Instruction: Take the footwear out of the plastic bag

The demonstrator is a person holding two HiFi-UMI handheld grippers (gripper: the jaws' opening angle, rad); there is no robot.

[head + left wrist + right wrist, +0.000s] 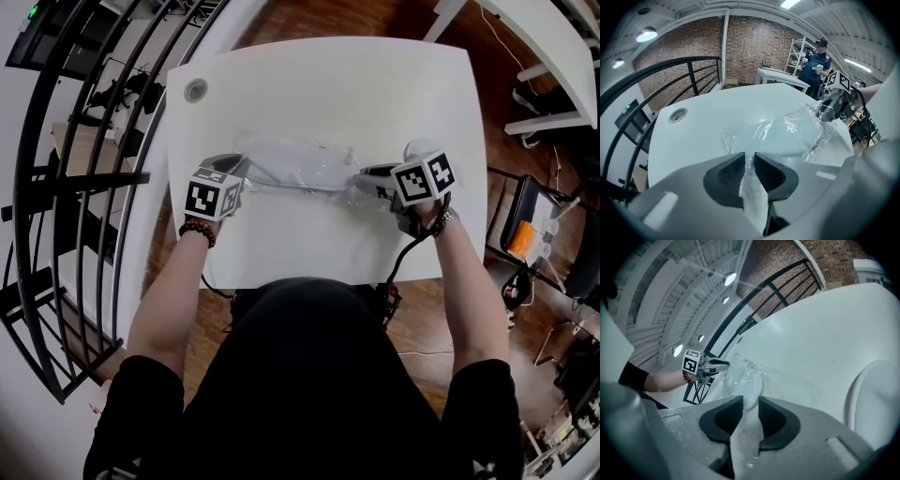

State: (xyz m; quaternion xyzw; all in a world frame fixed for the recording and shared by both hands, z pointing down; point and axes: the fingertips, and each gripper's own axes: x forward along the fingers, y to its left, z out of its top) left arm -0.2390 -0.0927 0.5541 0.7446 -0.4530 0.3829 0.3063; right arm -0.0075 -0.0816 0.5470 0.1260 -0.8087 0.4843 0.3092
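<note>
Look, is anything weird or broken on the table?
Nothing looks broken or spilled. The plastic bag is crinkly, lying on the table with white footwear inside, one end pinched by the left gripper, the other by the right gripper.

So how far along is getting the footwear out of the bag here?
Done: nothing yet; the white footwear is inside the plastic bag on the table. In hand: the left gripper pinches one end of the bag; the right gripper has the other end between its jaws, grip unclear. Left: opening the bag and pulling the footwear out.
</note>
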